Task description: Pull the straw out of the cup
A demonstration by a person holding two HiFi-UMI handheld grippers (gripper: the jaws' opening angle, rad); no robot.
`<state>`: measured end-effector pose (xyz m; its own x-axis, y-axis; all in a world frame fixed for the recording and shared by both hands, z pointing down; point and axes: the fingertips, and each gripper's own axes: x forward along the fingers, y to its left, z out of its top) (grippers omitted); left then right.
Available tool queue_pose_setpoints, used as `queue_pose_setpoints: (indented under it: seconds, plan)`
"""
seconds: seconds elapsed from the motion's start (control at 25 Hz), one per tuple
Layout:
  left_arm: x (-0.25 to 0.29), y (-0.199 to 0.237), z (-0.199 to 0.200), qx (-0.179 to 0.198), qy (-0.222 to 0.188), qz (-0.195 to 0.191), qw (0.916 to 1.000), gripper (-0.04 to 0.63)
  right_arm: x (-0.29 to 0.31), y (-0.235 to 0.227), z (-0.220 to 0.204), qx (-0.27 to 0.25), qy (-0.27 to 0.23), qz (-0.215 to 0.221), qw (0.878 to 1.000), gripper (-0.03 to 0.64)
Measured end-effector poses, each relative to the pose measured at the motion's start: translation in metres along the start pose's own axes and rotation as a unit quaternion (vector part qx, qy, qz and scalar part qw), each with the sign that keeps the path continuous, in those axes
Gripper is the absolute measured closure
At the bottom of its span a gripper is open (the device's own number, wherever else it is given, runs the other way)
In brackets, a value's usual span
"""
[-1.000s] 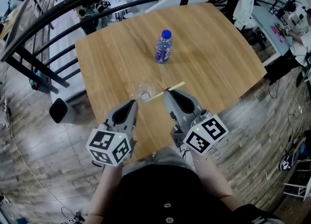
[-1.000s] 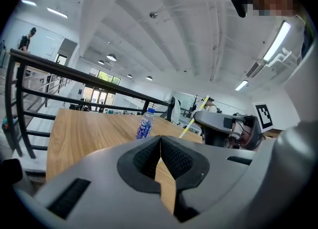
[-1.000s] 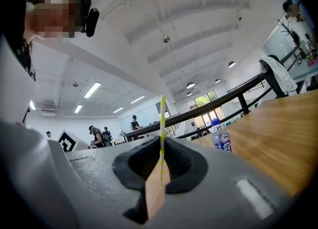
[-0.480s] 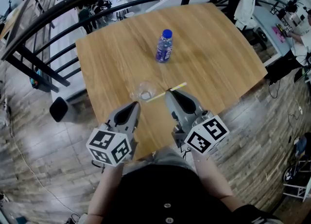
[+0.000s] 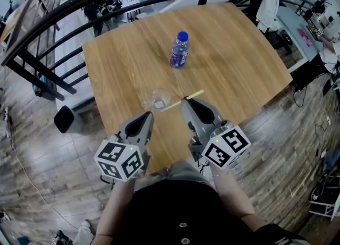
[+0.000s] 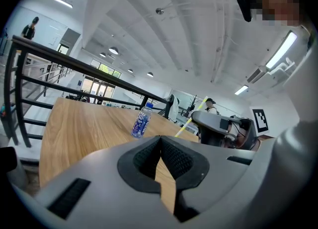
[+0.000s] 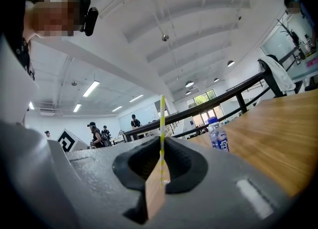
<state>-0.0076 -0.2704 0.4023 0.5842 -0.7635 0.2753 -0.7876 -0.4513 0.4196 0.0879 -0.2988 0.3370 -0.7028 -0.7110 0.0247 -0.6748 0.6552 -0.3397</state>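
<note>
Extraction step: right gripper (image 5: 184,99) pinching straw (image 5: 194,94), lower end at cup (image 5: 158,99); left gripper (image 5: 149,114) closed, empty. Next: draw straw clear.

The head view looks steeply down from above and behind the left claw (image 5: 147,115) and right claw (image 5: 184,100), taking in most of the bench (image 5: 228,47). Each gripper view rides close behind its own claw, low, facing nearly level along the jaws. All three share the bottle (image 5: 179,51) beyond the claws and, it seems, the straw (image 5: 194,95) at the right claw's tip.
</note>
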Motion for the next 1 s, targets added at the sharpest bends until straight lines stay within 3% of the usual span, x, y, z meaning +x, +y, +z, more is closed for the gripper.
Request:
queue_pose_setpoints:
  seconds: [1.0]
  plan:
    - [0.0015, -0.0001, -0.0087, 0.005, 0.016, -0.001, 0.9999, 0.578, 0.004, 0.0062, 0.0009, -0.007, 0.005, 0.015, 1.0, 0.595]
